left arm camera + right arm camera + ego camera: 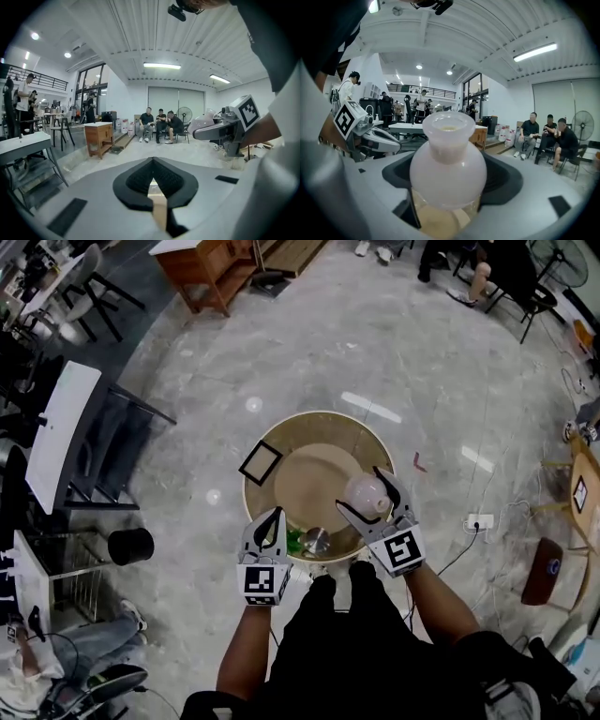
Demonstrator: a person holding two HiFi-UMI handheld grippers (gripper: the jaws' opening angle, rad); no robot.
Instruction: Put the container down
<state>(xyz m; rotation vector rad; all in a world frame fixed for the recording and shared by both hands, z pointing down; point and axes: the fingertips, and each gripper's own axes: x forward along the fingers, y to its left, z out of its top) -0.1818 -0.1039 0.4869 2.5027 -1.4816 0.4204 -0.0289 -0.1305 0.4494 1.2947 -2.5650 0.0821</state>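
A frosted whitish container (368,493) with a wide neck, holding a yellowish fill low inside, is gripped in my right gripper (361,489) above the near right part of the round beige table (309,420). In the right gripper view the container (447,161) stands upright between the dark pads, filling the jaws of the right gripper (447,190). My left gripper (269,519) hovers at the table's near edge, shut with nothing in it; in its own view the left gripper (152,164) has its tips touching. The right gripper (220,130) with the container (205,123) also shows there at the right.
On the table lie a black square frame (260,463), a green item (294,541) and a round metal piece (317,540) near the front edge. A black bin (129,546) and chairs stand on the floor at the left, a power strip (479,520) at the right. People sit far off (159,124).
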